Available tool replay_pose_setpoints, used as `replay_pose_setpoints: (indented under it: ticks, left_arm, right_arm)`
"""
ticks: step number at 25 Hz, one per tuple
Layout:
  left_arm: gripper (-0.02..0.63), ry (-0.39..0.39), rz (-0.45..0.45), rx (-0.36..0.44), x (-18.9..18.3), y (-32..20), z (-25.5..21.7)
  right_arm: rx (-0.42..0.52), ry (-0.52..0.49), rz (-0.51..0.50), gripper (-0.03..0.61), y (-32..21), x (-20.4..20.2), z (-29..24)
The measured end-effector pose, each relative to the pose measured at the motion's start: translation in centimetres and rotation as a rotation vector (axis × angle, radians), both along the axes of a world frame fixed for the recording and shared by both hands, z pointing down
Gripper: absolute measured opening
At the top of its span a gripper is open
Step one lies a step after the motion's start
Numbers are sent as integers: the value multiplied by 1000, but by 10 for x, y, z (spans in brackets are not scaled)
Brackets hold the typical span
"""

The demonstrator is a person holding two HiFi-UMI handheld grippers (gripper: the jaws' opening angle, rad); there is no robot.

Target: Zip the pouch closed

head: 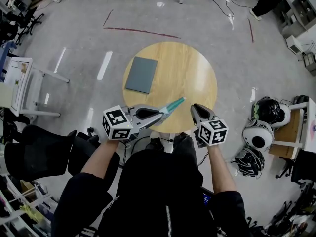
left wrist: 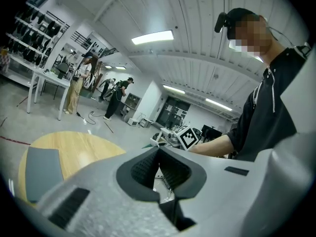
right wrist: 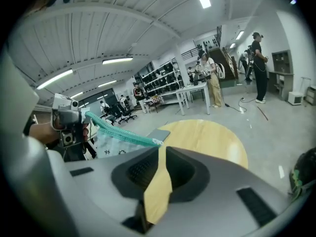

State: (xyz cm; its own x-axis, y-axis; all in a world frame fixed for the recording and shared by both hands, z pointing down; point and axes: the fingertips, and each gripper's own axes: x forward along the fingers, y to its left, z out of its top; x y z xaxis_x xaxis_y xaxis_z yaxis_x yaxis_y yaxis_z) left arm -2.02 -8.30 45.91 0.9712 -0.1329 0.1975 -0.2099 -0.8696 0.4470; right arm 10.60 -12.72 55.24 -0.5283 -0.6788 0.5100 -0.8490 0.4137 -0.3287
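Your left tongs (head: 161, 113) are clamped tight on one end of the teal pouch (head: 173, 104), which is held in the air and reaches from their tips toward your right tongs (right wrist: 159, 149), over the near edge of the bench (head: 197, 73). The right tongs stand a narrow gap apart with nothing pinched, and the zip pull (right wrist: 157, 142) sits just off their tips, at the end of the pouch farthest from the left tongs. The teeth look joined along the whole run, so the zipping seems done or all but done; what is left, I judge, is to check that last end and set the pouch down.
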Motion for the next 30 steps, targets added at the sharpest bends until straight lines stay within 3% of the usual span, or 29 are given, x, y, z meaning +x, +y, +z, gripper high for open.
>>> replay_pose_setpoints:
  ticks: [7,20,30]
  left_arm:
    - [6,-61,15,39,-11,-7,2]
    - [8,-75,-5,96,-13,-5,-7]
    - [7,-64,2,92,-6,4,-8]
  right_arm:
    - [34,-29,14,25,0,-5,-14]
    - [251,45,86,2,-4,-10,-70]
    - [283,74,105,2,1,-6,-80]
